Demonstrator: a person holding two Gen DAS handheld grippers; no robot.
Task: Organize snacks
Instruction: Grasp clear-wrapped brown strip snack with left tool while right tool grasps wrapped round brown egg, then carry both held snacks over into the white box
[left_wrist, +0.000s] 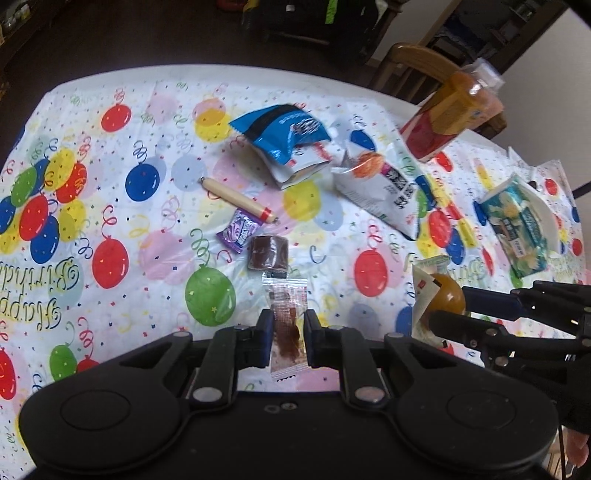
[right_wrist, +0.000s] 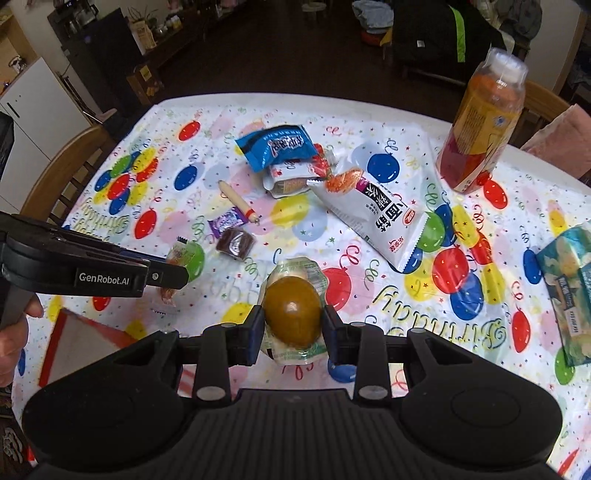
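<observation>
1. clear plastic with a dark strip inside: from the left wrist i see my left gripper (left_wrist: 287, 341) clamped on that clear sachet (left_wrist: 287, 325), just above the tablecloth (left_wrist: 129, 206). ahead, the sausage stick (left_wrist: 238, 200), purple candy (left_wrist: 237, 231) and brown roll (left_wrist: 268, 253) lie loose.
2. from the right wrist, my right gripper (right_wrist: 294, 328) pinches a packaged brown egg (right_wrist: 293, 312). the blue bag (right_wrist: 277, 146), white pouch (right_wrist: 376, 206) and bottle (right_wrist: 480, 125) look unsorted, so i judge most remains.

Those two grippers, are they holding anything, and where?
Left gripper pinches a clear snack packet across its middle. Right gripper clamps a wrapped brown egg by its sides.
</observation>
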